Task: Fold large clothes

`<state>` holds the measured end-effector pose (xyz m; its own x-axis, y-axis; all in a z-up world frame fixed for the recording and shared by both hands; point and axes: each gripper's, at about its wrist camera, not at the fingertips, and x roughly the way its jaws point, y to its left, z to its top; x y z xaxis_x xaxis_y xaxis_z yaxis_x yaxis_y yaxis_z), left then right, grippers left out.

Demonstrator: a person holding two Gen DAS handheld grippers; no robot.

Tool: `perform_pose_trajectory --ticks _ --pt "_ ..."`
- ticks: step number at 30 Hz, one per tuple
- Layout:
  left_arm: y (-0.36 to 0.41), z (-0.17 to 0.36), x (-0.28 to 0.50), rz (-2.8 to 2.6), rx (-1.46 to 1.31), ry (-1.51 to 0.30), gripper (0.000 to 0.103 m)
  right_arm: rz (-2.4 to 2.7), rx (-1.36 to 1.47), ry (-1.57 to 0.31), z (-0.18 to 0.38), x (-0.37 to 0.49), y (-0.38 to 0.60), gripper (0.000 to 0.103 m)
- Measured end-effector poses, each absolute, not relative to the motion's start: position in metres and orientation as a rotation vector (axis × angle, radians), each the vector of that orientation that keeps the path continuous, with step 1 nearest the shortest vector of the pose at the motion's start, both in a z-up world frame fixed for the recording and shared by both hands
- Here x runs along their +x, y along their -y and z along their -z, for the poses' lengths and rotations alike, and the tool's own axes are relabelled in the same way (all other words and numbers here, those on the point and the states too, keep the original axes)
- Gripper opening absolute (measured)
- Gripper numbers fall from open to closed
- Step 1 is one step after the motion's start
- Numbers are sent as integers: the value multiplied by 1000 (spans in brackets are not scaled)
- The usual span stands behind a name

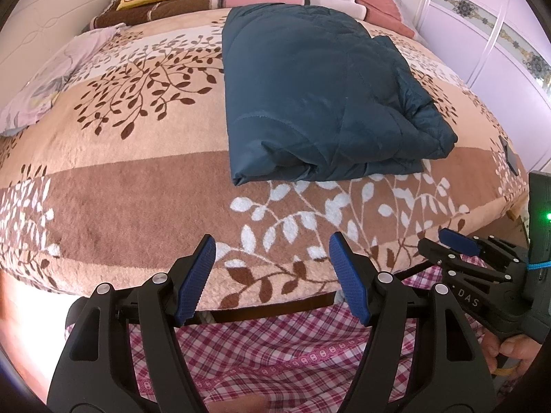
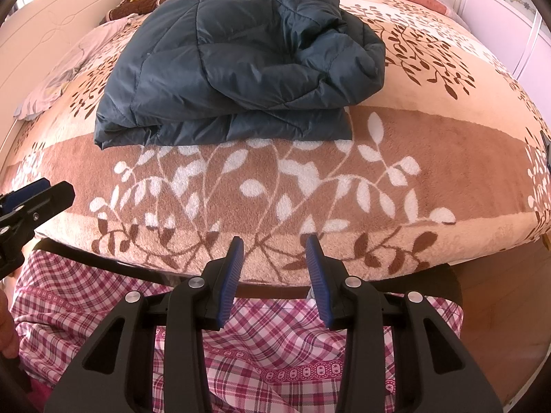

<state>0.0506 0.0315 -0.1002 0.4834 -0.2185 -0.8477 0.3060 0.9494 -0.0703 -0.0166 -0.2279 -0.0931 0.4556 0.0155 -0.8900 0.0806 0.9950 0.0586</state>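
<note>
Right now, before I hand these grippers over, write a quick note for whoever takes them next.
Left gripper: open, empty, held at the near edge of the bed.
Right gripper: open, empty, beside it, also short of the jacket.
The dark teal quilted jacket lies folded into a compact bundle on the leaf-patterned blanket; nothing is touching it.
Done: the folding looks finished.
Left: perhaps tidy the puffy right side of the bundle, which sits looser than the left.

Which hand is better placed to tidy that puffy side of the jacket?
Probably right. The bunched edge of the jacket lies right of the right tongs, while from the left tongs it sits farther across. Both are open and off the bed.
</note>
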Motion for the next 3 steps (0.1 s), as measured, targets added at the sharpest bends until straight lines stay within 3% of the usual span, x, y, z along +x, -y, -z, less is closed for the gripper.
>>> perform_pose_trajectory --ticks 3 --pt "-32 100 51 321 96 -1016 68 40 98 -1098 93 -16 228 38"
